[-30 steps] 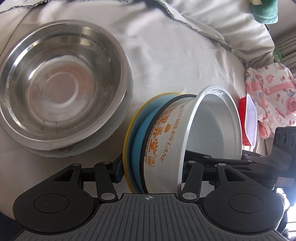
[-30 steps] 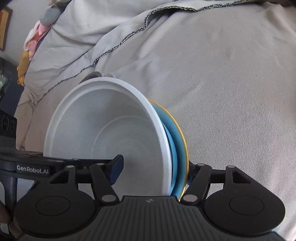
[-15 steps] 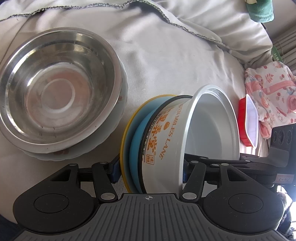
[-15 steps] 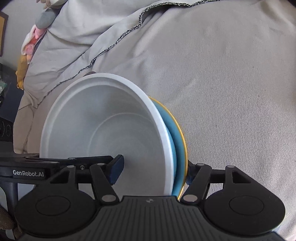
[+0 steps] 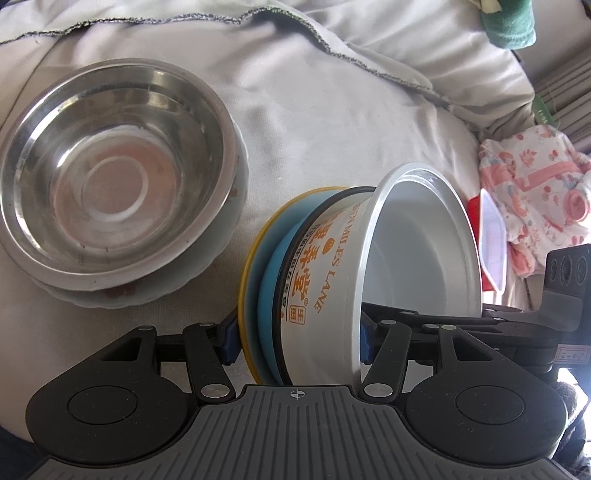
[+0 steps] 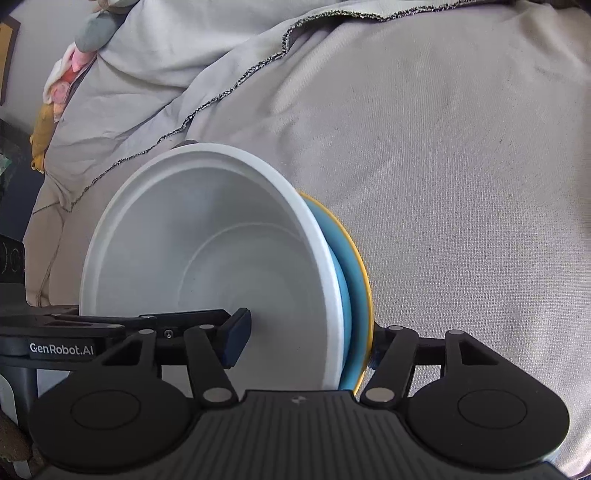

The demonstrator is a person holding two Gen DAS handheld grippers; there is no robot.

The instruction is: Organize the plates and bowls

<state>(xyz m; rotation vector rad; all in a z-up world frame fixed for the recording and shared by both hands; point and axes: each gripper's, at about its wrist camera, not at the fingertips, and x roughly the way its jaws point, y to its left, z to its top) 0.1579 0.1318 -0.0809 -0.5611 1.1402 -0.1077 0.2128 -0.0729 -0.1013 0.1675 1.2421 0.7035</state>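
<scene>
A white bowl (image 5: 332, 273) with orange lettering lies tipped on its side, nested against a blue plate (image 5: 266, 280) with a yellow rim. My left gripper (image 5: 297, 341) is open, its pads just outside the plate's rim and the bowl's rim. My right gripper (image 6: 304, 343) is closing on the same stack: one finger (image 6: 236, 338) reaches inside the white bowl (image 6: 207, 266) and the other sits behind the blue plate (image 6: 354, 280). A steel bowl (image 5: 110, 177) rests on a pale plate (image 5: 155, 295) to the left.
Everything lies on a rumpled grey bedsheet (image 6: 461, 184). A red container with a white lid (image 5: 491, 247) and a pink patterned cloth (image 5: 535, 184) lie to the right. A green cloth (image 5: 509, 22) is at the far corner.
My left gripper's jaws have spread a little wider off the bowl and plate stack. The right gripper's jaws have drawn in on it. Neither hand has shifted much.
</scene>
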